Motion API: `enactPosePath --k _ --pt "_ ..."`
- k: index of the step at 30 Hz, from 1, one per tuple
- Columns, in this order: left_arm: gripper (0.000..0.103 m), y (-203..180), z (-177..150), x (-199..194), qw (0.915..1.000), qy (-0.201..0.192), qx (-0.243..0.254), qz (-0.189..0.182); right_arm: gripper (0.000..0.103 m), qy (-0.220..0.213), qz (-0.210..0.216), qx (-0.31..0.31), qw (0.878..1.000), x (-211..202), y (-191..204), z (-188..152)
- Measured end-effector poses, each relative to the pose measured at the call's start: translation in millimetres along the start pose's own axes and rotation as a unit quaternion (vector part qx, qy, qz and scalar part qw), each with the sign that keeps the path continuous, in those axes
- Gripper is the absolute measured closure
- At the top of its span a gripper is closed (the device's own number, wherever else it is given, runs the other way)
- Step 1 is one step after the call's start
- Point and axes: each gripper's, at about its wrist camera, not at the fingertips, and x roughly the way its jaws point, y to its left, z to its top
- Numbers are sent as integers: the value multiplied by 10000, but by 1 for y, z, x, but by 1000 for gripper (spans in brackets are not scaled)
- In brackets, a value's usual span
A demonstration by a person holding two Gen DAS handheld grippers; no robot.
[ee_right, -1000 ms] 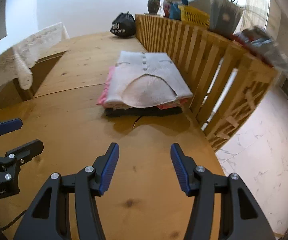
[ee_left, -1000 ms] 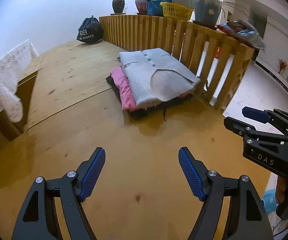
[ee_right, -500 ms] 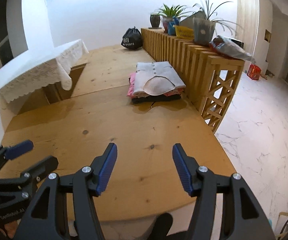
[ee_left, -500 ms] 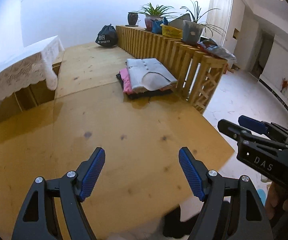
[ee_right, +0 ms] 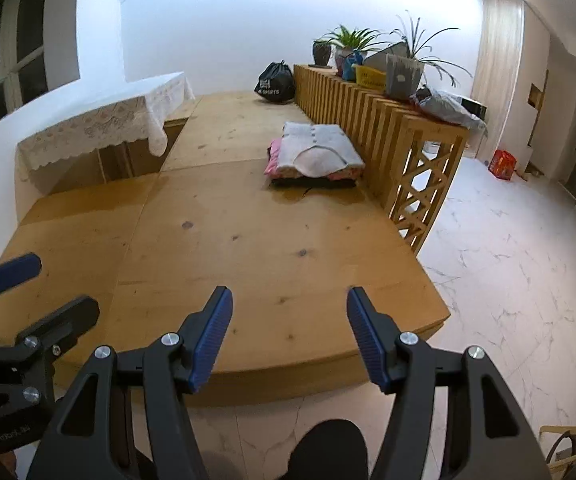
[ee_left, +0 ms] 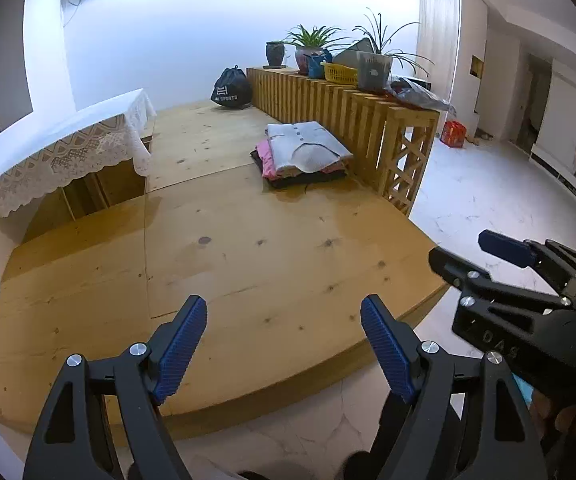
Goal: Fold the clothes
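Pine boards are making up the big raised platform [ee_left: 271, 248] that is stretching out ahead of both tongs, its near curved edge sitting just under their tips. Along the far right of the tongs a slatted wooden divider [ee_left: 352, 108] is running, carrying potted plants [ee_left: 312, 46] and a yellow basket [ee_left: 340, 73], likely parked there to keep the folding surface free. To the far left a lace tablecloth [ee_left: 75, 148] is draping over a white ledge. Well ahead and slightly right, a stack of folded clothes [ee_right: 315, 156] is lying tight beside the divider, a grey buttoned cardigan [ee_left: 306, 146] on top, pink and dark pieces beneath; tucking it there seems meant to keep finished work out of the way. A black sports bag [ee_right: 275, 83] is sitting at the far end. The left gripper [ee_left: 283, 344] is standing wide apart with nothing between its blue pads, its jaws having just been opening. The right gripper [ee_right: 290, 334] is gaping a little less, likewise gripping nothing, so both look ready for another garment.
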Motion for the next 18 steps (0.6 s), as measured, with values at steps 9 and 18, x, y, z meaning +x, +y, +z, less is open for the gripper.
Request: enactPosePath --k 9,18 --pt "25 9 -8 -3 9998 26 -194 22 44 6 45 -47 10000 -1 9 -9" --pt "25 6 -11 -2 9997 43 -198 108 44 71 41 -25 10000 4 3 -14"
